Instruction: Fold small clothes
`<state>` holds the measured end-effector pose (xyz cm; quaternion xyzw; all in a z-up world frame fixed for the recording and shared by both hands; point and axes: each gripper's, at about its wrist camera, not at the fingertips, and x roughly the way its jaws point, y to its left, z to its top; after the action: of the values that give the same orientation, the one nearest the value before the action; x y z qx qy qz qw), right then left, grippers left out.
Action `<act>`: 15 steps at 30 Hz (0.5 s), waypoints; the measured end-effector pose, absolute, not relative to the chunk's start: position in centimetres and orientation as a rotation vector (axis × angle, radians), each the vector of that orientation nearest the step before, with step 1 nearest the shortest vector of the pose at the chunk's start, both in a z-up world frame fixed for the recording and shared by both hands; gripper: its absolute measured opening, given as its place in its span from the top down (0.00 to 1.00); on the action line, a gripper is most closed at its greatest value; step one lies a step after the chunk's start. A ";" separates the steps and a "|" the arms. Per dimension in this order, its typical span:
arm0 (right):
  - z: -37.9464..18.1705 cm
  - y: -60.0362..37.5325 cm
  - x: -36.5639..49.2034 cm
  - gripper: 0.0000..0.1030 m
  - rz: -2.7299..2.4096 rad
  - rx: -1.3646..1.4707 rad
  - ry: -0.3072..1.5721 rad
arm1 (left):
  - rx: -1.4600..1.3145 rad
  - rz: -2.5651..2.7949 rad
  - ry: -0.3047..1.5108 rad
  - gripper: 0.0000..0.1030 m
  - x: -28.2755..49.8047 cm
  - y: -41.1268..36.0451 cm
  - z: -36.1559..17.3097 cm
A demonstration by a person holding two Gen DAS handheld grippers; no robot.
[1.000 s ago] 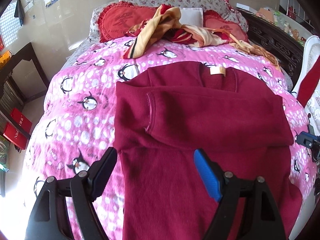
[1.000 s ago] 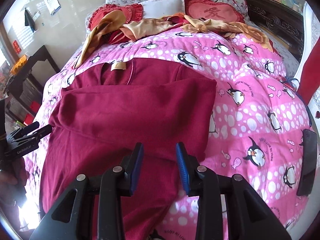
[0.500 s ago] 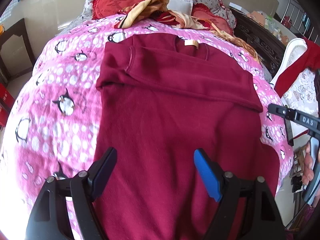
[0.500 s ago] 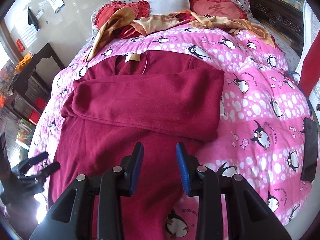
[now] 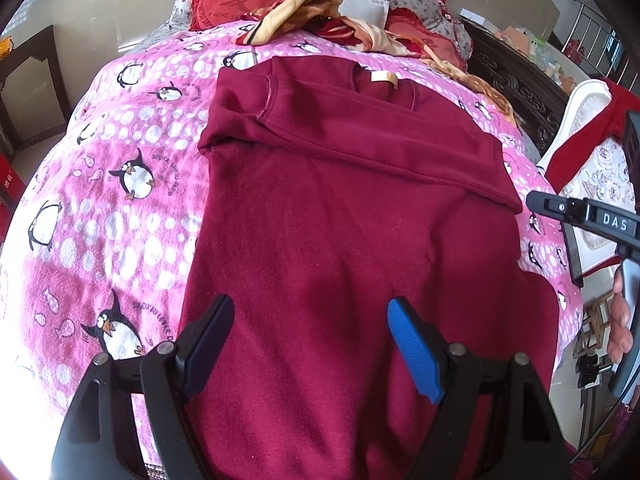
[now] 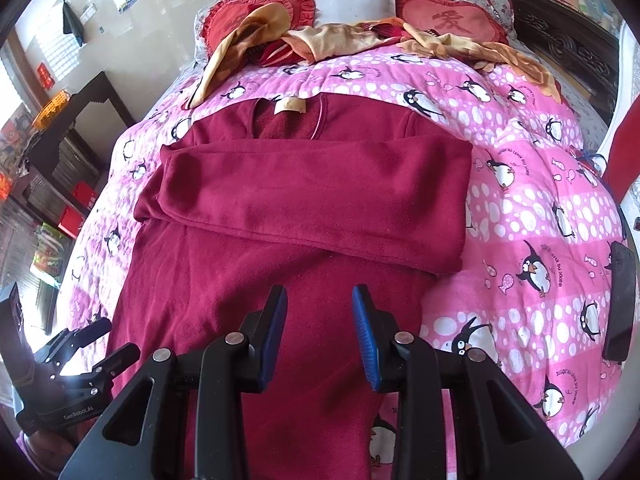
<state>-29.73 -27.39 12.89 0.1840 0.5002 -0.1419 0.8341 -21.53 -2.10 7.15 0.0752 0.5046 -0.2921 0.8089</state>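
Observation:
A dark red sweater (image 5: pixel 340 220) lies flat on the pink penguin blanket (image 5: pixel 100 220), collar at the far end. Both sleeves are folded across its chest (image 6: pixel 312 196). My left gripper (image 5: pixel 310 340) hovers open and wide over the sweater's lower body, nothing between its fingers. My right gripper (image 6: pixel 320 328) hangs over the lower right part of the sweater (image 6: pixel 240 300); its blue pads stand a narrow gap apart and hold nothing. Each gripper shows in the other's view: the right gripper (image 5: pixel 580 216) at the right edge, the left gripper (image 6: pixel 92 344) at the lower left.
A heap of yellow and red clothes (image 6: pixel 320 40) and red heart pillows (image 6: pixel 452 20) lie at the head of the bed. A black phone (image 6: pixel 620 300) rests on the blanket's right side. A white chair (image 5: pixel 588 112) with red cloth and a dark carved bed frame (image 5: pixel 516 80) stand to the right.
Both grippers have drawn back from the folded sleeves toward the sweater's lower part. The left one also shifted from the sweater's left edge to over its middle. Jaw gaps are unchanged.

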 end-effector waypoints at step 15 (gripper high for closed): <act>12.7 -26.4 -30.3 0.83 -0.274 0.387 1.069 | 0.194 -0.600 1.042 0.20 -22.2 -1.8 7.9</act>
<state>-30.31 -26.39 12.71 0.1827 0.5047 -0.1293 0.8338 -22.18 -1.83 7.89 0.0912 0.4893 -0.2818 0.8203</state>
